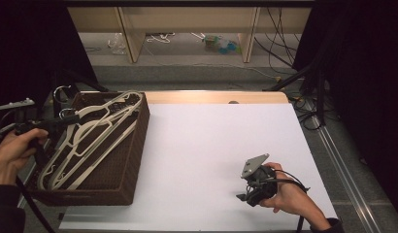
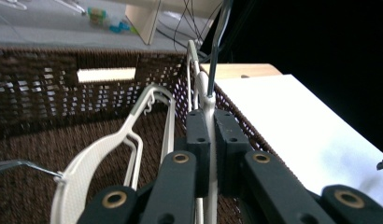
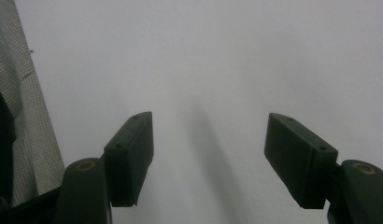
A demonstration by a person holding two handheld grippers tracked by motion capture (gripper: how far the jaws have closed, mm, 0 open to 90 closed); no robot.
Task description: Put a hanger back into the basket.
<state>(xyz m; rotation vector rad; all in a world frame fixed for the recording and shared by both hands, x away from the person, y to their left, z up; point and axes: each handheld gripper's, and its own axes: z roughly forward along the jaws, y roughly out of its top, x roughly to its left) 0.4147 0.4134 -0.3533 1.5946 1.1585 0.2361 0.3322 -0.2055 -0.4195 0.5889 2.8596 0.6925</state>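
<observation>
No readable text, label, brand or number shows anywhere.

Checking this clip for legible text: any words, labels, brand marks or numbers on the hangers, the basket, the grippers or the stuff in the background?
None can be read.
The white hangers, the wicker basket, the left gripper and the right gripper bear no visible lettering.
The colourful items on the far floor are too small and blurred to read.

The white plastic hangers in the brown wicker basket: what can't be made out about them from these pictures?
- Number of white plastic hangers: high view, they overlap and tangle.
- Lower part of the gripped hanger: left gripper view, covered by the shut left gripper.
- Floor of the brown wicker basket: high view, dark and shadowed.
- Right gripper: its view faces the bare white table sheet.
</observation>
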